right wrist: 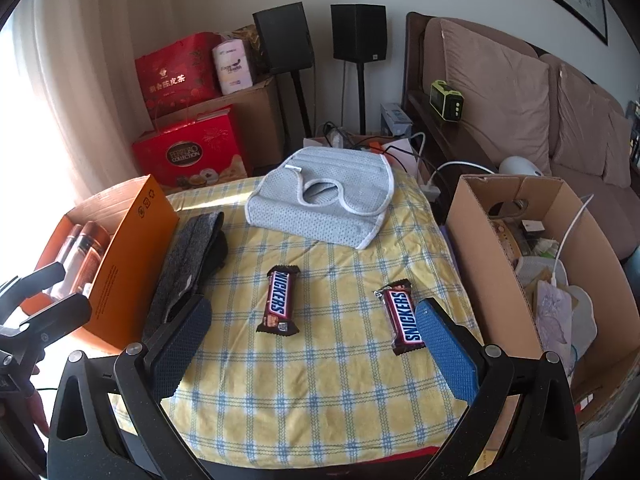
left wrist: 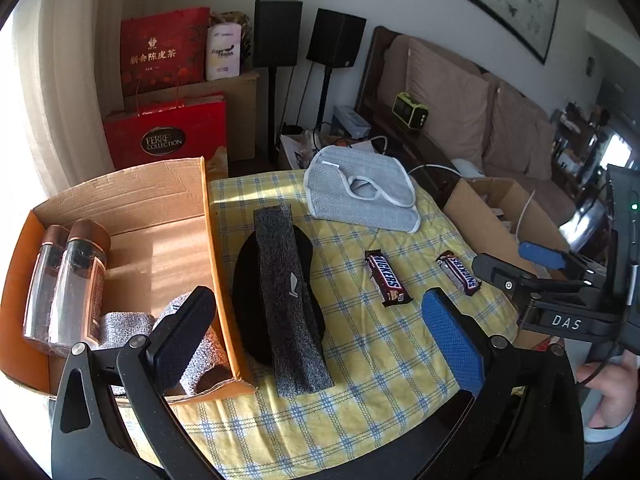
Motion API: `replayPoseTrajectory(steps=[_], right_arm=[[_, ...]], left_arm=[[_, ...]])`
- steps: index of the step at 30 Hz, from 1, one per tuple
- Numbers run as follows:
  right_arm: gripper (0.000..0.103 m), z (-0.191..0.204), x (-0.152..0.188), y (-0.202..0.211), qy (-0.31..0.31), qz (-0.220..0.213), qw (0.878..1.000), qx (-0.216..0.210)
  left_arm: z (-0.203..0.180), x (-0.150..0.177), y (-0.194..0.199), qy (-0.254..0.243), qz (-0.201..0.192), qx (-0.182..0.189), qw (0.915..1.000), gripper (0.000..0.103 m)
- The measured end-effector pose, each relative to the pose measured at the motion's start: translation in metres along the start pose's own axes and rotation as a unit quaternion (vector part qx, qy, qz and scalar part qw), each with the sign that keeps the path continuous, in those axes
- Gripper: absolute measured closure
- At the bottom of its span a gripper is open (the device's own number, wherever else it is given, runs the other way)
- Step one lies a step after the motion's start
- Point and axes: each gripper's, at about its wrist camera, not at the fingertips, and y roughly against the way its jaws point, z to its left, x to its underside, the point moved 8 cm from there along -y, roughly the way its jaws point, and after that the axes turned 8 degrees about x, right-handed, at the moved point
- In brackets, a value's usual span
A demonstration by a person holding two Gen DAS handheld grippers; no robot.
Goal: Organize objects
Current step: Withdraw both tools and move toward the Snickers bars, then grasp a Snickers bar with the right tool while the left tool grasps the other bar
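1. The left tongs (left wrist: pixel 316 336) stand wide apart with nothing in their grip, above the checked cloth (left wrist: pixel 380 360).
2. The right tongs (right wrist: pixel 312 344) also gape wide and empty.
3. Two Snickers bars (right wrist: pixel 278 300) (right wrist: pixel 404 316) lie apart on the worktop.
4. A grey sock (left wrist: pixel 292 300) lies beside the orange box (left wrist: pixel 218 280).
5. Two jars (left wrist: pixel 68 276) lie inside that box.

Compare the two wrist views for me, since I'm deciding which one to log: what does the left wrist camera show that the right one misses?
Only the left wrist view shows the rolled grey socks inside the orange box, beside the bottles. Only the right wrist view shows the contents of the brown cardboard box. Both share the two Snickers bars, the grey mesh garment, the flat dark grey sock and the yellow checked cloth.
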Motion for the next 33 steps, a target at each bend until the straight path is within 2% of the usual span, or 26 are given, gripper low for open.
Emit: replayPoseTrajectory(steps=[8, 11, 17, 21, 24, 26, 28, 33], right_arm=[[0.000, -0.028, 0.007, -0.012, 0.001, 0.012, 1.000, 0.012], [0.000, -0.041, 0.009, -0.021, -0.001, 0.016, 1.000, 0.027], [0.002, -0.064, 0.017, -0.040, -0.007, 0.033, 0.999, 0.041], [0.012, -0.072, 0.024, -0.051, -0.005, 0.043, 0.998, 0.042], [0.021, -0.074, 0.029, -0.060, -0.005, 0.052, 0.998, 0.042], [0.023, -0.075, 0.031, -0.066, -0.005, 0.054, 0.998, 0.044], [0.026, -0.074, 0.034, -0.073, -0.004, 0.057, 0.997, 0.043], [0.038, -0.071, 0.038, -0.086, 0.000, 0.066, 0.997, 0.032]], left_arm=[[-0.023, -0.002, -0.032, 0.008, 0.017, 0.024, 0.9996, 0.000], [-0.029, -0.005, -0.051, 0.019, 0.026, 0.044, 0.9985, 0.000], [-0.040, -0.007, -0.089, 0.006, 0.049, 0.024, 0.9985, 0.002], [-0.049, -0.001, -0.110, -0.007, 0.068, 0.026, 0.9973, 0.004], [-0.051, 0.006, -0.125, -0.009, 0.085, 0.024, 0.9961, 0.016], [-0.050, 0.011, -0.135, -0.006, 0.092, 0.022, 0.9955, 0.021], [-0.049, 0.015, -0.144, 0.000, 0.102, 0.021, 0.9946, 0.031], [-0.049, 0.023, -0.159, 0.001, 0.115, 0.022, 0.9931, 0.039]])
